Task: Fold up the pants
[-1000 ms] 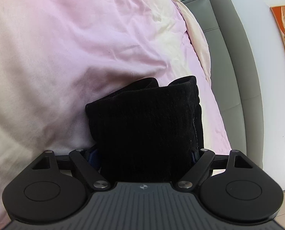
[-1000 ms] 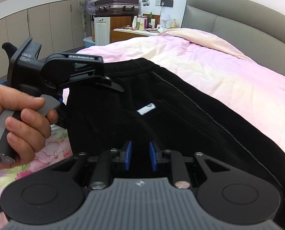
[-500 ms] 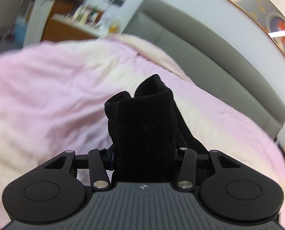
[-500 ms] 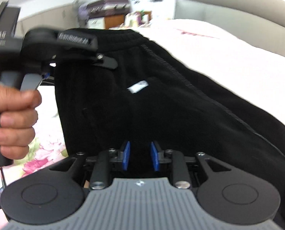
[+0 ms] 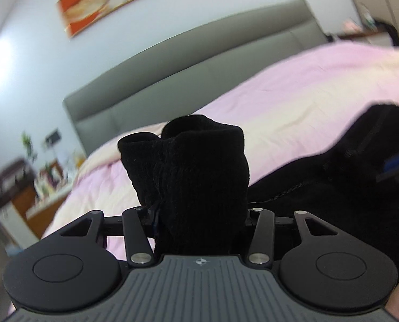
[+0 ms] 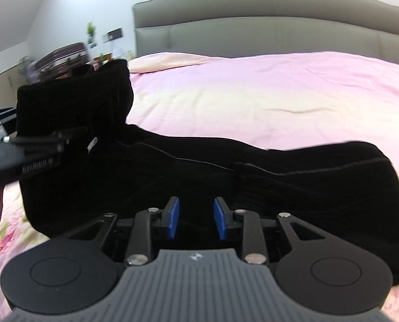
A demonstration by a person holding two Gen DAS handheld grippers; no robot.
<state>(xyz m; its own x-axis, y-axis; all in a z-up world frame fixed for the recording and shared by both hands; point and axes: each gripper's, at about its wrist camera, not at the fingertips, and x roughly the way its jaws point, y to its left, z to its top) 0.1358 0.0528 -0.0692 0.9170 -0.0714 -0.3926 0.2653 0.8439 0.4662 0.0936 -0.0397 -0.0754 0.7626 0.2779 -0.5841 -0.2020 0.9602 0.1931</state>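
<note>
your left hand-held gripper [image 5: 200, 214] clamps a bunched end of the black pants [image 6: 199, 177]. your right hand-held gripper [image 6: 195, 218], jaws just widening, stands narrowly apart over the cloth. the pants trail across the pink bed [image 6: 266, 94].

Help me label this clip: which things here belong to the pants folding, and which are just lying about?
Job: pants; left tool, clamped on a bunched end of them; right tool; bed under them.
Lying about: headboard; suitcase; plant; painting.
</note>
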